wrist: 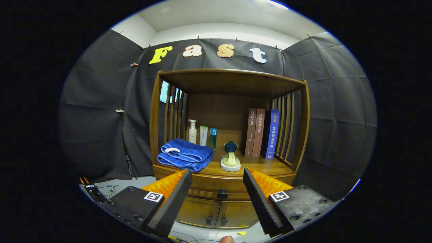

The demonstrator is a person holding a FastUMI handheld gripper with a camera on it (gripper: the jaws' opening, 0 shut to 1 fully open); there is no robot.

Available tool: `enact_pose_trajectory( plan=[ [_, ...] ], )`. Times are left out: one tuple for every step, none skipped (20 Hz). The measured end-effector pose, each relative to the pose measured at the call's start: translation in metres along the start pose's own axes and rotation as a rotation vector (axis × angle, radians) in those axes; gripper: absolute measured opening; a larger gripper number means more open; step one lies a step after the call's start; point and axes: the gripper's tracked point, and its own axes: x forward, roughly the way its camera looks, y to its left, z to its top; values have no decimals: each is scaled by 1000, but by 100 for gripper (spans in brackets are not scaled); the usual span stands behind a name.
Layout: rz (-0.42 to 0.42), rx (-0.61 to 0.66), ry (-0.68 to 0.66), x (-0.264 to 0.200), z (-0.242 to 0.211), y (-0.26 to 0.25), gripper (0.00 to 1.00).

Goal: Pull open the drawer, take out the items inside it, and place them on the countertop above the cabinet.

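Note:
A wooden cabinet [229, 84] stands ahead of me. Its drawer [209, 185] is closed, with a dark round knob [222, 193] on the front. My gripper [217, 176] is open, its fingers spread wide, and the knob sits between them a little beyond the tips. The countertop [263, 166] above the drawer carries a folded blue towel [185, 155] on the left. A small dark blue lidded pot on a pale stand [231, 157] rests in the middle. Nothing is between the fingers.
At the back left of the countertop stand three bottles and tubes [201, 133]. Three upright books [262, 133] lean at the back right. Two small cupboard doors [216, 213] sit below the drawer. Cables lie on the floor to the left [108, 189].

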Motion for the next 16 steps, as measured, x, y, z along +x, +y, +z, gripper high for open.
enact_pose_trajectory(
  plan=[
    [0,8,-1,-4,7,-2,99],
    [-1,14,-4,-9,14,-6,99],
    [-4,16,-7,-13,20,-10,99],
    [-8,15,-9,-17,26,-14,99],
    [-10,13,-12,-19,30,-17,99],
    [-11,13,-13,-22,34,-21,99],
    [-8,17,-13,-24,37,-24,99],
    [-4,24,-12,-27,40,-26,99],
    [0,30,-11,-31,47,-25,99],
    [1,29,-9,-32,48,-28,99],
    [-3,23,-7,-32,48,-32,99],
    [-4,14,-7,-31,49,-36,99],
    [-9,5,-4,-31,49,-38,99],
    [-9,-2,1,-30,47,-40,99],
    [-10,-6,6,-29,46,-41,99],
    [-8,-6,10,-28,46,-41,99]
  ],
)
